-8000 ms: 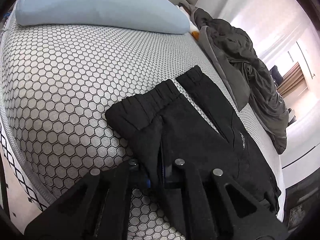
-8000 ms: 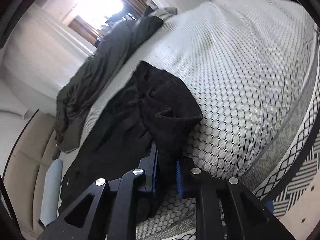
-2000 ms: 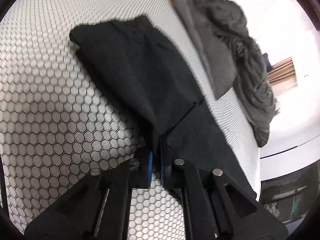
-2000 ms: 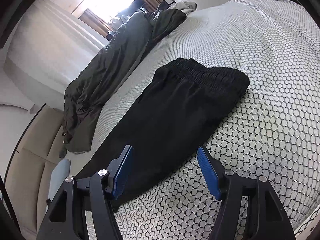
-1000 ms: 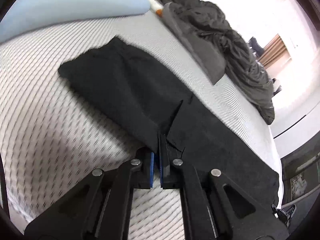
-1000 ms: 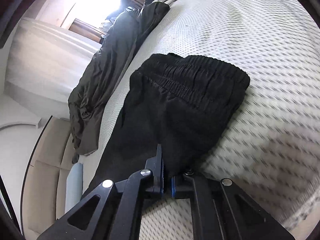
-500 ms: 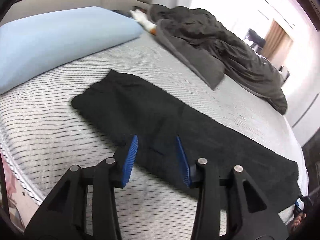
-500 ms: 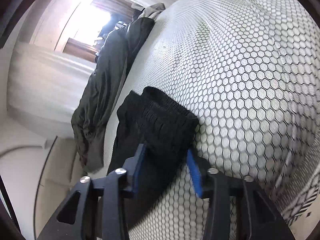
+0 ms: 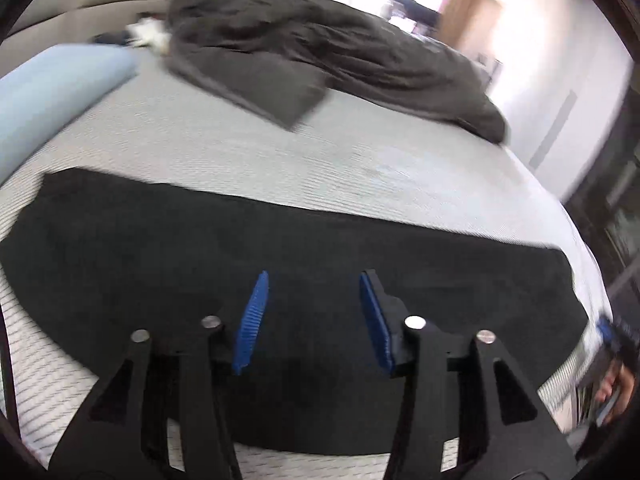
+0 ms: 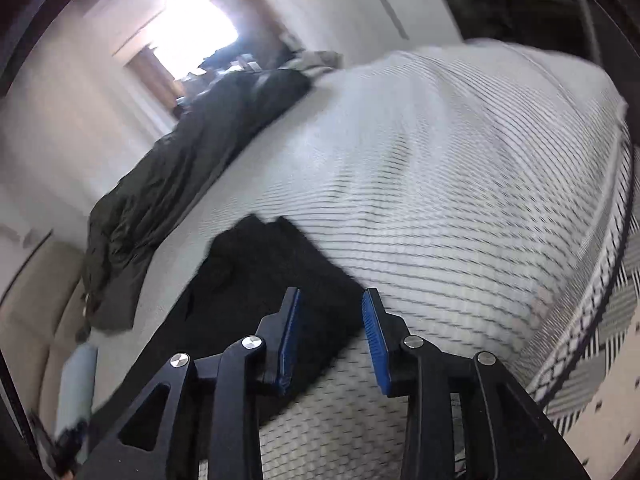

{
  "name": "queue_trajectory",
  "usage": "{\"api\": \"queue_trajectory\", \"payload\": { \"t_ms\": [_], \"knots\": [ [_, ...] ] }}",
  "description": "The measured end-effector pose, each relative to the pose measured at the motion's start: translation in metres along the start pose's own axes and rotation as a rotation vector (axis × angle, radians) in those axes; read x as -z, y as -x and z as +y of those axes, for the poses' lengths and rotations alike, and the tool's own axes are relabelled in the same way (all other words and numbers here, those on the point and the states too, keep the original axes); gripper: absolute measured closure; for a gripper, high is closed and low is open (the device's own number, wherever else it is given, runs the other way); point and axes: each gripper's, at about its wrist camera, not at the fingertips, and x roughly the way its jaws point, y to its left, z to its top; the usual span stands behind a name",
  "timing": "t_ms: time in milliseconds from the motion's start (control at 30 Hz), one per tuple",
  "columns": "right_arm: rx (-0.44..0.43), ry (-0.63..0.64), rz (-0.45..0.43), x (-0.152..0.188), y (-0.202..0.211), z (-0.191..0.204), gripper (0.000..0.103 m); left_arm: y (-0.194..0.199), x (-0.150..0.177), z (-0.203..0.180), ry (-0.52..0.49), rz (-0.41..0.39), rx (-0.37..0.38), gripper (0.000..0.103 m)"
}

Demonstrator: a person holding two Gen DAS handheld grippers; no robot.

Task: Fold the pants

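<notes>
**Kid:** Where were the pants (image 9: 280, 248) when you looked?

**Helper:** They lay flat on the big bed (image 9: 360, 168), a long black strip near your edge of it. One end sat by the blue pillow (image 9: 52, 92). The other end reached toward the far corner, where your other hand (image 9: 618, 380) showed.

**Kid:** Was the gray blanket (image 9: 340, 52) in the way?

**Helper:** No, it sat well apart, at the back. But if you swung the pants far over, I think they could have landed on it and got mixed up.

**Kid:** What else could have gone wrong?

**Helper:** The pants lay close to the bed's edge. A hard tug from you could have slid them off onto the floor, I'd guess.

**Kid:** What were your claws doing?

**Helper:** Your left gripper (image 9: 312, 312) hung over the middle of the pants with its jaws opening and nothing pinched. Your right gripper (image 10: 330, 328) was over the bunchy end of the pants, jaws opening too, holding nothing. The cloth only showed behind the blue pads (image 10: 374, 336).

**Kid:** So was that end a problem?

**Helper:** Maybe. It looked lumpy in the right view, though the picture was blurry. If you had folded over a lump, the fold might have come out crooked. And if you had grabbed only the top layer, the bottom one could have stayed behind.
</notes>
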Motion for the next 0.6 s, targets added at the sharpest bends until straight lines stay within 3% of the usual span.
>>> {"api": "queue_trajectory", "payload": {
  "t_ms": [67,100,233,333,400,433,533,600],
  "knots": [
    [-0.07,0.092,0.002,0.004,-0.001,0.029,0.05,-0.015,0.008,-0.037,-0.075,0.036,0.057,0.049],
    [-0.099,0.156,0.019,0.008,-0.006,0.05,0.048,-0.023,0.012,-0.055,-0.117,0.061,0.083,0.044],
    [-0.146,0.405,0.145,0.041,-0.043,0.131,0.026,-0.045,0.039,-0.112,-0.259,0.119,0.172,0.039],
    [-0.174,0.573,0.24,0.075,-0.073,0.182,0.026,-0.057,0.061,-0.138,-0.314,0.189,0.223,0.035],
    [-0.19,0.688,0.298,0.1,-0.088,0.209,0.025,-0.061,0.076,-0.149,-0.378,0.202,0.196,0.031],
    [-0.188,0.749,0.324,0.112,-0.095,0.217,0.019,-0.062,0.081,-0.152,-0.406,0.208,0.176,0.031],
    [-0.104,0.934,0.375,0.139,-0.11,0.224,0.017,-0.062,0.086,-0.153,-0.437,0.229,0.167,0.03],
    [-0.099,0.91,0.362,0.126,-0.107,0.211,0.017,-0.057,0.085,-0.143,-0.43,0.241,0.163,0.028]
  ]
}}
